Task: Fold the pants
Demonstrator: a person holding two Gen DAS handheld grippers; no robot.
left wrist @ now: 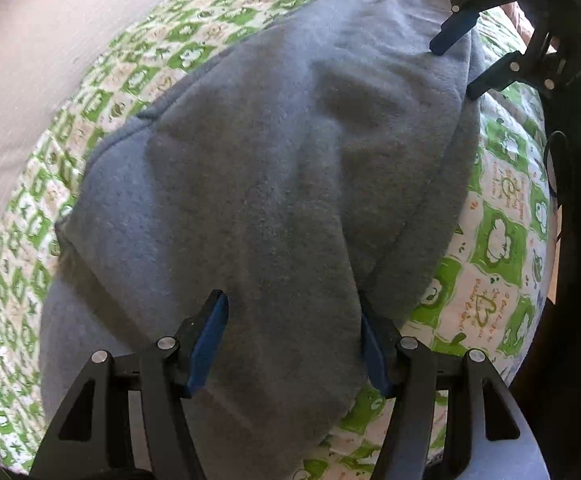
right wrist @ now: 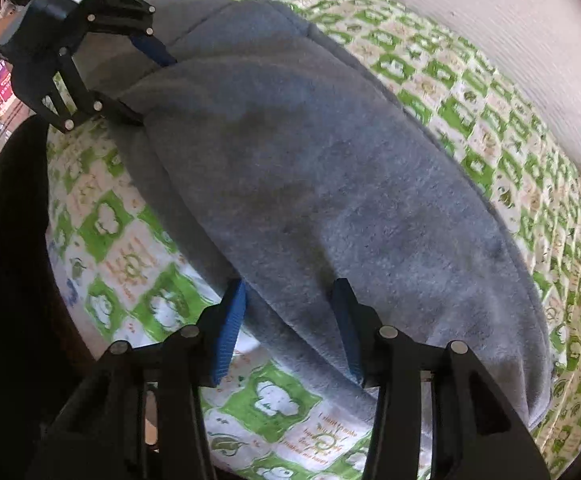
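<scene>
A bed covered with a quilted sheet printed in green and white cartoon squares [left wrist: 502, 236] was seen against a pale, plain wall [left wrist: 30, 60]. On that sheet one pair of thick grey-blue fleece pants [left wrist: 274, 184] was laid, already doubled into a long, bulky band that ran from one gripper to the other.

The cloth was judged to be soft, limp and fairly light, with a napped surface unlikely to slip between rubbery pads; no stiffness or fragility was suggested. Being floppy, it would be expected to sag between two holds, so the layered near edge at each end was judged the best place to be pinched, all layers taken together.

The left gripper [left wrist: 294, 336] was held at one end with its blue-padded fingers [left wrist: 210, 340] spread, the fabric lying between and beyond them. The right gripper [right wrist: 290, 320] was placed likewise at the other end, fingers parted astride the near folded edge, one pad over the sheet and one over the cloth. Whether any layer was actually gripped could not be told; the jaws appeared open.

One pair of pants, two grippers and one sheet were counted.
</scene>
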